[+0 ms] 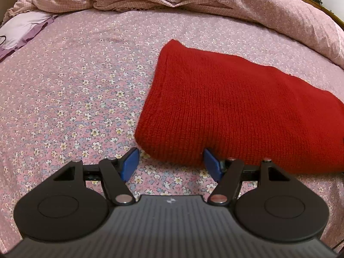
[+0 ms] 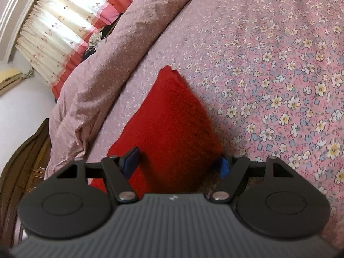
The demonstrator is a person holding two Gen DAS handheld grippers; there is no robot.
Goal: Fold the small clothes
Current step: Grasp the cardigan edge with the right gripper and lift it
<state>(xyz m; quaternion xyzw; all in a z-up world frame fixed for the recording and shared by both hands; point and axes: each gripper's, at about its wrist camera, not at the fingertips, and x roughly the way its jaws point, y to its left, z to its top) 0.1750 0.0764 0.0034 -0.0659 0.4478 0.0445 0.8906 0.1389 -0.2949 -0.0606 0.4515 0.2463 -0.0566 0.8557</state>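
Note:
A red knitted garment (image 1: 232,105) lies folded into a thick block on the pink flowered bedsheet (image 1: 71,99). My left gripper (image 1: 169,163) is open, its blue pads (image 1: 130,164) at the garment's near left corner, which sits between the jaws. In the right wrist view the same red garment (image 2: 169,124) fills the gap of my right gripper (image 2: 178,163). The jaws are wide open around its near edge, one pad on top, the other (image 2: 223,167) partly hidden beside it.
A rumpled pink quilt (image 1: 193,2) is piled along the far side of the bed and shows in the right wrist view (image 2: 103,68). A lilac cloth (image 1: 23,32) lies at the far left. Curtains (image 2: 64,28) and a wooden bed frame (image 2: 23,161) are beyond the bed.

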